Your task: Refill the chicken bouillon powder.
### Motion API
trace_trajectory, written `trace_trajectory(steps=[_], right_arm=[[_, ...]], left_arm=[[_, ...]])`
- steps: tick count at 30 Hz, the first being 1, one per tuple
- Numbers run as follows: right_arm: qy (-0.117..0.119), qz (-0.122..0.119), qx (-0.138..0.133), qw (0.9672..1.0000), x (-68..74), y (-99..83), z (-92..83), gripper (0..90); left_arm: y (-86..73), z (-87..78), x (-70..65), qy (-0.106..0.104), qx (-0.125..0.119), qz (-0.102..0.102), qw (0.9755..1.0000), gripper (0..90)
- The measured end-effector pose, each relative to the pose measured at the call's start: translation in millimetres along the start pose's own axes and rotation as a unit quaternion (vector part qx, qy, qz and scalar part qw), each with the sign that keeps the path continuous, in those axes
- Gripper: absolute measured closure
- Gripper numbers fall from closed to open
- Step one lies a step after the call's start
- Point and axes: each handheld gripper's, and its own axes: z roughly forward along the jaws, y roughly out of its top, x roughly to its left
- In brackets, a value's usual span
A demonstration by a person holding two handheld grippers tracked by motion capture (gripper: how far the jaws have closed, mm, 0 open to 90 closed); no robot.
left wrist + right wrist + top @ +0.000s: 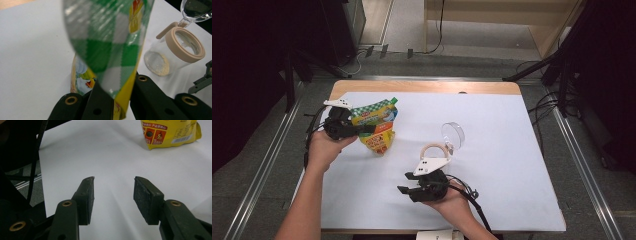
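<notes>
white table (492, 165); left gripper (362, 130) clamps pouch (374, 120); right gripper (404, 191) half-open, empty.

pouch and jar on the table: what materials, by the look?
Pouch: looks like thin glossy printed plastic film; it shows sheen streaks and a zigzag-cut sealed edge, and it creases where the left tongs pinch it. Jar: clear and smooth, glass or hard plastic, can't tell which. It has a matte beige rim, possibly rubber or silicone, and a clear hinged lid.

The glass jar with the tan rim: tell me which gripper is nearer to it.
Right. The right gripper sits just below the jar with open, empty jaws; the left gripper is off across the table, shut on the snack pouch.
</notes>
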Motion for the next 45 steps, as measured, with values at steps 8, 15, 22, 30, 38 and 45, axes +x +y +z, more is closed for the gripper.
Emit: trace_trajectory(steps=[8, 15, 22, 30, 38, 45], right_arm=[[-0.007, 0.008, -0.002, 0.9999, -2.5, -3.8, 2.8, 51.7], [-0.011, 0.010, -0.007, 0.9999, 1.0, -3.7, 6.5, 53.9], [-0.016, 0.006, 0.000, 0.9999, 0.3, -5.2, 10.7, 59.5], [-0.027, 0.020, -0.003, 0.9994, -2.8, -5.8, 15.7, 59.7], [-0.045, 0.028, -0.020, 0.9984, -4.5, -5.7, 18.4, 61.7], [-0.070, 0.031, -0.047, 0.9960, -5.7, -8.2, 18.0, 66.0]], left_arm=[[7.6, -17.6, -17.9, -0.015, 0.021, 0.000, 0.9997, 90.0], [5.9, -32.1, -35.5, -0.029, 0.026, -0.005, 0.9993, 90.0], [14.8, -40.6, -56.3, -0.060, 0.024, 0.017, 0.9978, 90.0], [23.8, -44.3, -86.8, -0.075, 0.042, 0.023, 0.9960, 90.0], [35.3, -51.3, -121.4, -0.091, 0.044, 0.052, 0.9935, 90.0], [34.1, -47.3, -131.4, -0.133, 0.057, 0.040, 0.9886, 90.0]])
